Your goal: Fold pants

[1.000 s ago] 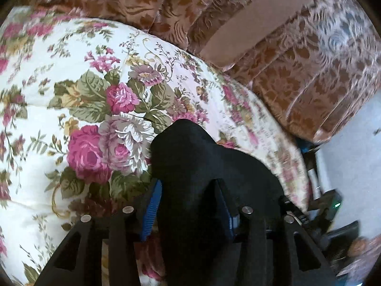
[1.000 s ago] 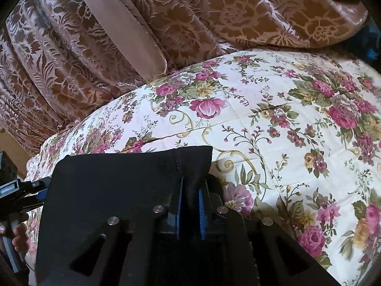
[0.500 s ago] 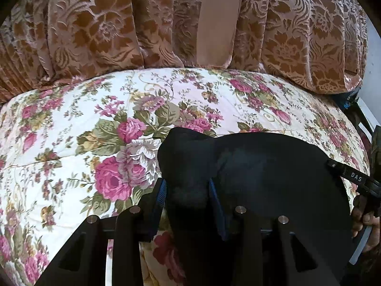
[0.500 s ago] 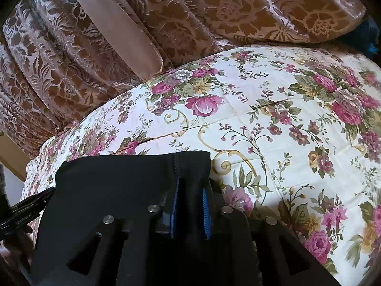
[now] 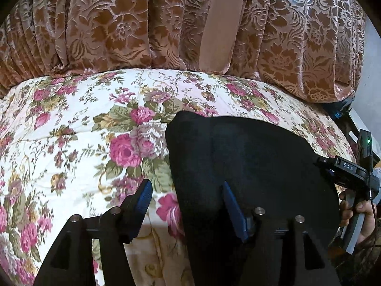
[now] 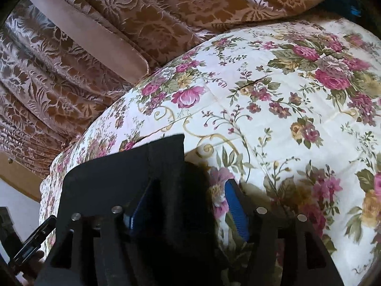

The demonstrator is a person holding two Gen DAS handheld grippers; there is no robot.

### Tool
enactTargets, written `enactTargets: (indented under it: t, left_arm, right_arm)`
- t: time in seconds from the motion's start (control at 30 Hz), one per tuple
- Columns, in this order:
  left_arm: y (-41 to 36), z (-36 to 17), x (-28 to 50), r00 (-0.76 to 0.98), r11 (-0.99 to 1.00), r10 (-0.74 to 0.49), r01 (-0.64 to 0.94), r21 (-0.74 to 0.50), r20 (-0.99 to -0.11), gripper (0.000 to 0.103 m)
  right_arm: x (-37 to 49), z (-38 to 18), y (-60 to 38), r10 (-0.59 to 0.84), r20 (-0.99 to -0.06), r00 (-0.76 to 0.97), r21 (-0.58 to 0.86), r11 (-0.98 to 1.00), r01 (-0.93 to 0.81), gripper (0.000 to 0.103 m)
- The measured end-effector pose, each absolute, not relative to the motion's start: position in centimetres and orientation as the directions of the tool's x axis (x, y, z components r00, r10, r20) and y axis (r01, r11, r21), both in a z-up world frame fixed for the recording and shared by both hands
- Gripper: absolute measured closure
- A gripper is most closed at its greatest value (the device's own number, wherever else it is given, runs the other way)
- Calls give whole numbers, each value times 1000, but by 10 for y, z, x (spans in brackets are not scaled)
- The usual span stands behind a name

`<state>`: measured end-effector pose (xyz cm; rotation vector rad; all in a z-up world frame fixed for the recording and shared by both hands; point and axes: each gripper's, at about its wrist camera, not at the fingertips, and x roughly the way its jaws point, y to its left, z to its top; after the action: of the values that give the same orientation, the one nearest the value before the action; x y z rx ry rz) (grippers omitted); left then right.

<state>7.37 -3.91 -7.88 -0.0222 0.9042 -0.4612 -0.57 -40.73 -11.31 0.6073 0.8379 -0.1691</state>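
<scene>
The black pants [image 5: 250, 166] lie folded on the floral bedspread [image 5: 71, 131]. My left gripper [image 5: 188, 201] hangs over their left corner with its jaws opening. The cloth edge rests against the right pad, while the left pad stands apart over the bedspread. In the right wrist view the pants [image 6: 114, 181] fill the lower left. My right gripper [image 6: 185, 205] is over their right corner, jaws opening. A fold of cloth lies between the pads, and the right one is clear of it. The right gripper's body [image 5: 345, 169] and a hand [image 5: 357, 212] show past the pants.
A brown patterned curtain [image 5: 119, 23] hangs along the far side of the bed and appears again [image 6: 71, 71] in the right wrist view. Bare bedspread [image 6: 285, 119] stretches to the right of the pants. Dark objects [image 5: 343, 109] sit off the bed's right end.
Both grippers' jaws have spread from closed on the black cloth to wide apart, letting the pants go. The left wrist view has swung round to face the curtain squarely.
</scene>
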Motion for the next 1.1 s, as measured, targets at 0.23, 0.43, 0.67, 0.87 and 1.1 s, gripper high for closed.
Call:
enactTargets:
  t: [0.23, 0.43, 0.67, 0.87, 1.1]
  left_arm:
    - [-30, -80, 58, 531, 901, -401, 373, -219, -747, 35]
    - [-25, -82, 46, 526, 896, -417, 375, -238, -741, 34]
    - [-27, -88, 38, 474, 857, -490, 416, -304, -732, 24]
    - [-33, -99, 53, 386, 800, -580, 436, -411, -718, 23]
    - [-27, -116, 74, 267, 677, -730, 409, -612, -629, 62]
  right_arm:
    - [-21, -108, -398, 126, -746, 654, 433, 838, 332, 40]
    - [-41, -105, -392, 166, -748, 642, 436, 852, 289, 38]
    - [-53, -113, -391, 283, -743, 606, 500, 837, 222, 33]
    - [-36, -123, -391, 367, -738, 566, 535, 829, 159, 29]
    - [-16, -136, -390, 479, -692, 540, 615, 783, 94, 55]
